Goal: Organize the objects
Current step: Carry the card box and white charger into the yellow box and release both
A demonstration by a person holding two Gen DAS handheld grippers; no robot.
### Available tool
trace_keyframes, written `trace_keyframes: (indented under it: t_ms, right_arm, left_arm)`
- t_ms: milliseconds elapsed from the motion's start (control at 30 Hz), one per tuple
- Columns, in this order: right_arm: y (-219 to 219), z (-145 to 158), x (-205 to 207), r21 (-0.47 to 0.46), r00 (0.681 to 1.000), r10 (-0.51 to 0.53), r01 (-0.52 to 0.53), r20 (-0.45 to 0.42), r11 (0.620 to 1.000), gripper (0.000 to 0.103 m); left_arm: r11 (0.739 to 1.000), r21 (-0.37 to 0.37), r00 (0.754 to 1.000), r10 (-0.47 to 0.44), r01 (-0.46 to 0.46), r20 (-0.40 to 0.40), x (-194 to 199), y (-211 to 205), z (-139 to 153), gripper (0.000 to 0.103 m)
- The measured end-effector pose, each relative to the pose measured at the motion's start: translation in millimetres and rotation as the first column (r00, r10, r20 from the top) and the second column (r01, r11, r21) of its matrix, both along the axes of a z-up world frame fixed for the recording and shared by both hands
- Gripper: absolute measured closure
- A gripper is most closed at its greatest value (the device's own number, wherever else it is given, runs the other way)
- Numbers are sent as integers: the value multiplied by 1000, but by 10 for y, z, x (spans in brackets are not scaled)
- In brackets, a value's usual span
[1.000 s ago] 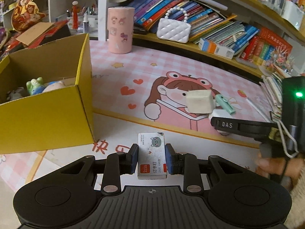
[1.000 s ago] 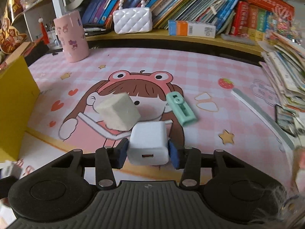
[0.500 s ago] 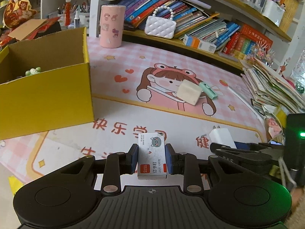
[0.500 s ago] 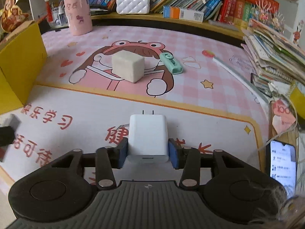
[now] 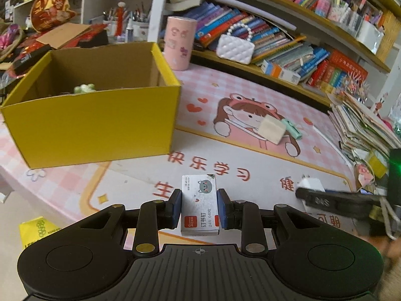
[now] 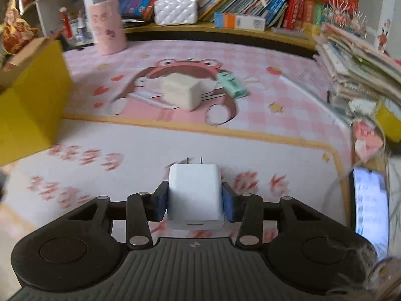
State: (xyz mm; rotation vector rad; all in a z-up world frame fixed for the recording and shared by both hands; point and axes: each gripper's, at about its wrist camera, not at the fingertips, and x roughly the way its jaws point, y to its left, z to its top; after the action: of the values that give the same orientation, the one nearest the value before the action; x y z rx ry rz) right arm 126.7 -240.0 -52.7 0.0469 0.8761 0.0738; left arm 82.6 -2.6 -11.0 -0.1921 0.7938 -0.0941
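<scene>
While both tools are held above the near part of the table, each is seen to carry one item. The left tool is pinched on a small staple box, its blue pads pressed against the two long sides; the box is held clear of the pink printed mat. The right tool is clamped on a white charger, prongs pointing away from the camera. Its jaws have just been closing, with the charger between them and both pads in contact. In the left wrist view the right tool is also noted at the right edge, the charger partly visible at its tip.

A yellow cardboard box is recorded standing open on the left side of the table, with a pale green item visible inside. On the cartoon print, well apart from both tools, a cream block is found lying just beside a mint green stapler. A pink cylinder is noted standing at the far edge near the bookshelf. A lit phone is observed at the right edge of the right wrist view.
</scene>
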Motion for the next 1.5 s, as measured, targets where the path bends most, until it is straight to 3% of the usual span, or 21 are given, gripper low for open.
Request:
trace_keyframes:
  t_ms: [233,567,700,1033,1500]
  right_arm:
    - [378,245,-514,74,996,85,-85,4,994,62]
    - [1044,241,-994,117,973,229,-227,-2,967,62]
    - [1321,243,-1128,112,961,275,-273,-2,955,62]
    - [1781,345,-1305,81,943,330,-332,38,940,62]
    - [1982,438,-1237,36,938,342,-344,51,938,62]
  left_arm:
    - [1000,-4,1000,21,-21,17,-215,267,10,75]
    - [1000,11,999,13,-14,34,-609,609,50,75]
    - [998,19,998,52,-53,47,-796,835,79,75]
    - [994,9,990,108,-109,95,-1095,1251,166,75]
    - [995,3,987,102,-103,125,-1031,1379,191,75]
